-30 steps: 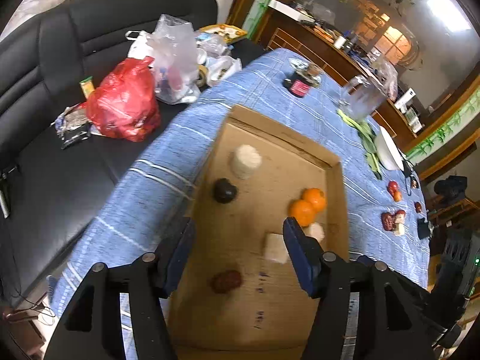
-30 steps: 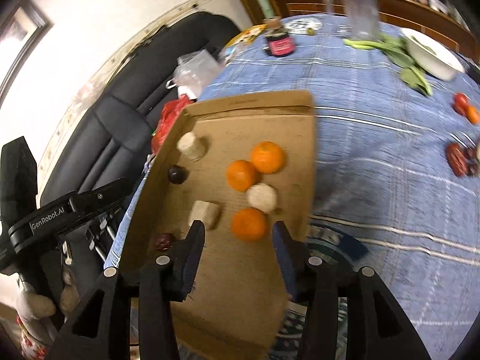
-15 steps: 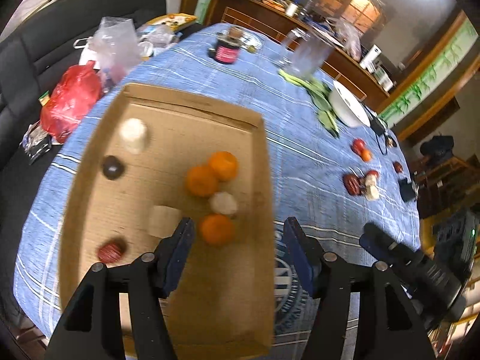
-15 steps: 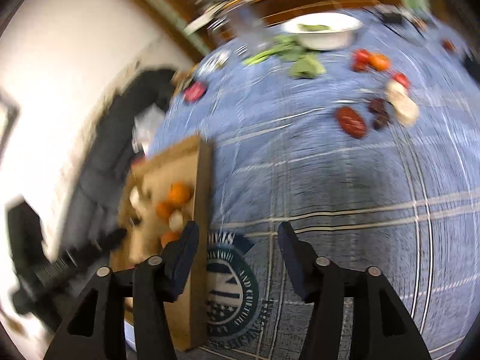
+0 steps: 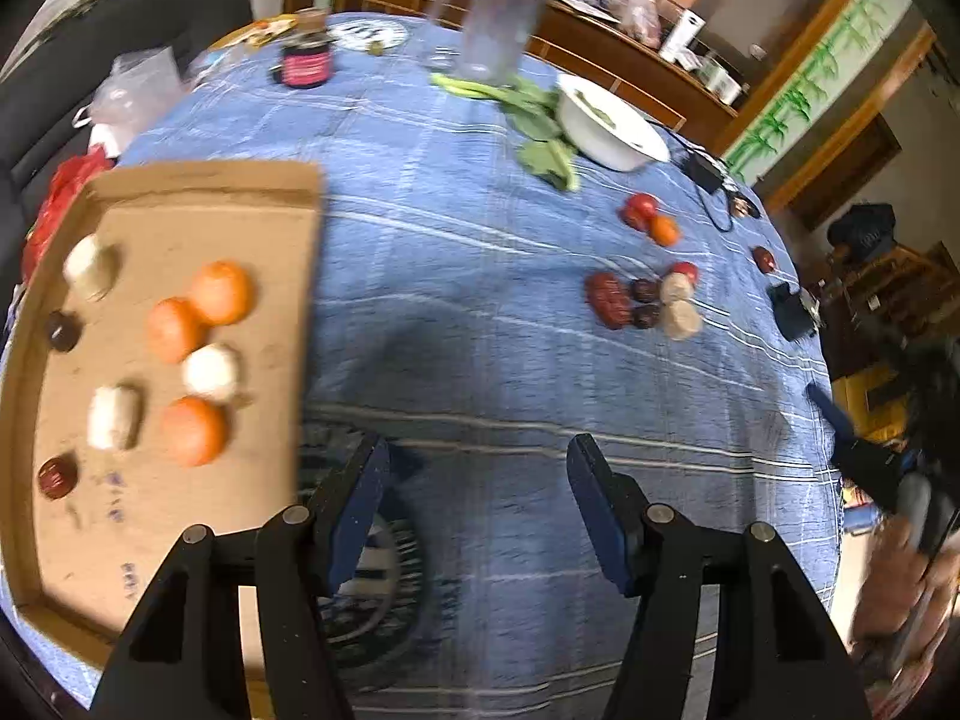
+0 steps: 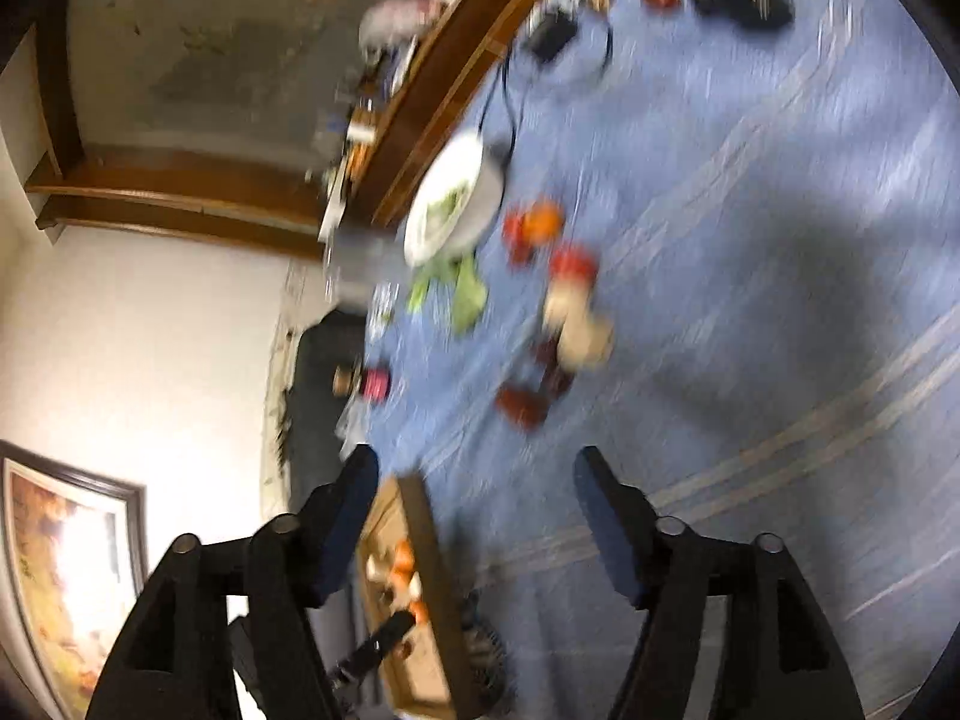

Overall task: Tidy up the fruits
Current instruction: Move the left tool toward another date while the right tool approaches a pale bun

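A shallow cardboard tray (image 5: 180,192) lies at the left of the blue cloth. It holds three oranges (image 5: 193,430), white pieces (image 5: 211,371) and dark fruits (image 5: 57,476). More fruit lies on the cloth to the right: a dark red piece (image 5: 609,299), pale round pieces (image 5: 680,311), a red and orange pair (image 5: 651,219). My left gripper (image 5: 477,495) is open and empty above bare cloth beside the tray. My right gripper (image 6: 477,525) is open and empty, tilted; its view is blurred, with loose fruit (image 6: 567,324) ahead and the tray (image 6: 429,564) low down.
A white bowl (image 5: 609,120) with greens (image 5: 534,120) beside it, a glass pitcher (image 5: 498,30) and a dark jar (image 5: 306,60) stand at the far side. Black devices and a cable (image 5: 792,312) lie at the right edge. A black sofa with bags (image 5: 114,108) is left.
Both grippers swung right, away from the tray toward the loose fruit on the cloth. The right wrist view has rolled and blurred. Both stay open and empty.
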Motion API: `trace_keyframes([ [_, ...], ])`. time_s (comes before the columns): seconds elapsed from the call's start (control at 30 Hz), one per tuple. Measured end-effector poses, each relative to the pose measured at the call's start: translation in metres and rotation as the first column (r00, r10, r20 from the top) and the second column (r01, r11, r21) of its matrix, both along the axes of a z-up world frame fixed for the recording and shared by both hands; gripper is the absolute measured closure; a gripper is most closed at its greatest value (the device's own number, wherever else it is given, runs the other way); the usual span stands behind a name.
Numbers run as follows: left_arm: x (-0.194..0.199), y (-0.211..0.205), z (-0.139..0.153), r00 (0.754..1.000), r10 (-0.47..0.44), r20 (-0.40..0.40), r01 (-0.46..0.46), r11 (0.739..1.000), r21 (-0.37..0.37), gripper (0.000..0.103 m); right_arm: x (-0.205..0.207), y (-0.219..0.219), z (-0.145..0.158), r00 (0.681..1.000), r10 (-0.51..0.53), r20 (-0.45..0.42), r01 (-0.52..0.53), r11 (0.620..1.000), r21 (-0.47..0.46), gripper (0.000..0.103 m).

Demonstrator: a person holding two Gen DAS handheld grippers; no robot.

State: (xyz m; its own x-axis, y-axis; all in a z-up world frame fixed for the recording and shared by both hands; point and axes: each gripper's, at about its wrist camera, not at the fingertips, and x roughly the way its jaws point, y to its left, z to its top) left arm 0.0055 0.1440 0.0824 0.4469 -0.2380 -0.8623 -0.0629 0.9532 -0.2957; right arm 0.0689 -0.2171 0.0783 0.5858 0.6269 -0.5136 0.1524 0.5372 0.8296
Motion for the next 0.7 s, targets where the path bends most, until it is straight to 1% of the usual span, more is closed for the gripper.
trace_keyframes([
  [0.07, 0.008, -0.014, 0.003, 1.000, -0.017, 0.015, 0.017, 1.000, 0.010, 0.042, 0.017, -0.027, 0.022, 0.999, 0.009, 0.034, -0.005, 0.993, -0.120, 0.027],
  [0.1, 0.015, -0.024, 0.005, 0.999, -0.029, 0.026, 0.029, 0.999, 0.017, 0.042, 0.025, -0.036, 0.031, 0.999, 0.023, 0.044, -0.014, 0.983, -0.184, 0.026],
  [0.13, 0.020, -0.030, 0.006, 0.999, -0.035, 0.032, 0.034, 0.999, 0.022, 0.042, 0.036, -0.046, 0.046, 0.997, 0.041, 0.061, -0.022, 0.958, -0.287, 0.026],
  [0.17, 0.026, -0.038, 0.006, 0.998, -0.041, 0.040, 0.040, 0.999, 0.028, 0.042, 0.041, -0.051, 0.054, 0.996, 0.046, 0.073, -0.018, 0.937, -0.348, 0.026],
  [0.2, 0.033, -0.044, 0.006, 0.998, -0.047, 0.047, 0.045, 0.998, 0.034, 0.042, 0.049, -0.058, 0.066, 0.995, 0.051, 0.091, -0.006, 0.902, -0.431, 0.026],
  [0.27, 0.047, -0.056, 0.004, 0.997, -0.059, 0.059, 0.057, 0.997, 0.045, 0.042, 0.060, -0.063, 0.081, 0.990, 0.068, 0.120, 0.009, 0.837, -0.547, 0.026],
  [0.3, 0.054, -0.060, 0.002, 0.996, -0.063, 0.060, 0.060, 0.997, 0.047, 0.042, 0.063, -0.065, 0.084, 0.989, 0.081, 0.126, 0.010, 0.805, -0.593, 0.024],
  [0.33, 0.060, -0.064, -0.001, 0.996, -0.066, 0.059, 0.063, 0.997, 0.047, 0.042, 0.063, -0.066, 0.083, 0.988, 0.092, 0.124, 0.005, 0.786, -0.618, 0.023],
  [0.37, 0.067, -0.068, -0.004, 0.996, -0.069, 0.054, 0.067, 0.997, 0.047, 0.042, 0.063, -0.062, 0.078, 0.987, 0.105, 0.118, -0.010, 0.788, -0.616, 0.020],
  [0.43, 0.081, -0.074, -0.012, 0.996, -0.079, 0.042, 0.077, 0.996, 0.036, 0.042, 0.061, -0.052, 0.060, 0.984, 0.143, 0.101, -0.058, 0.810, -0.583, 0.019],
  [0.47, 0.089, -0.078, -0.016, 0.996, -0.085, 0.035, 0.084, 0.996, 0.028, 0.042, 0.061, -0.042, 0.047, 0.982, 0.169, 0.085, -0.090, 0.813, -0.575, 0.019],
  [0.53, 0.100, -0.084, -0.022, 0.994, -0.106, 0.031, 0.106, 0.994, 0.006, 0.042, 0.061, -0.017, 0.022, 0.971, 0.233, 0.055, -0.159, 0.799, -0.580, 0.019],
  [0.6, 0.110, -0.090, -0.028, 0.992, -0.123, 0.032, 0.123, 0.992, 0.011, 0.044, 0.059, 0.007, 0.005, 0.955, 0.293, 0.049, -0.208, 0.776, -0.595, 0.019],
  [0.63, 0.115, -0.094, -0.031, 0.991, -0.129, 0.027, 0.129, 0.992, 0.016, 0.047, 0.058, 0.018, -0.002, 0.946, 0.320, 0.042, -0.231, 0.763, -0.604, 0.019],
  [0.67, 0.119, -0.097, -0.035, 0.990, -0.142, 0.023, 0.142, 0.990, 0.012, 0.053, 0.060, 0.031, -0.008, 0.934, 0.356, 0.034, -0.262, 0.747, -0.611, 0.020],
  [0.7, 0.121, -0.099, -0.036, 0.989, -0.149, 0.020, 0.148, 0.989, 0.014, 0.056, 0.061, 0.040, -0.012, 0.924, 0.381, 0.029, -0.284, 0.737, -0.614, 0.024],
])
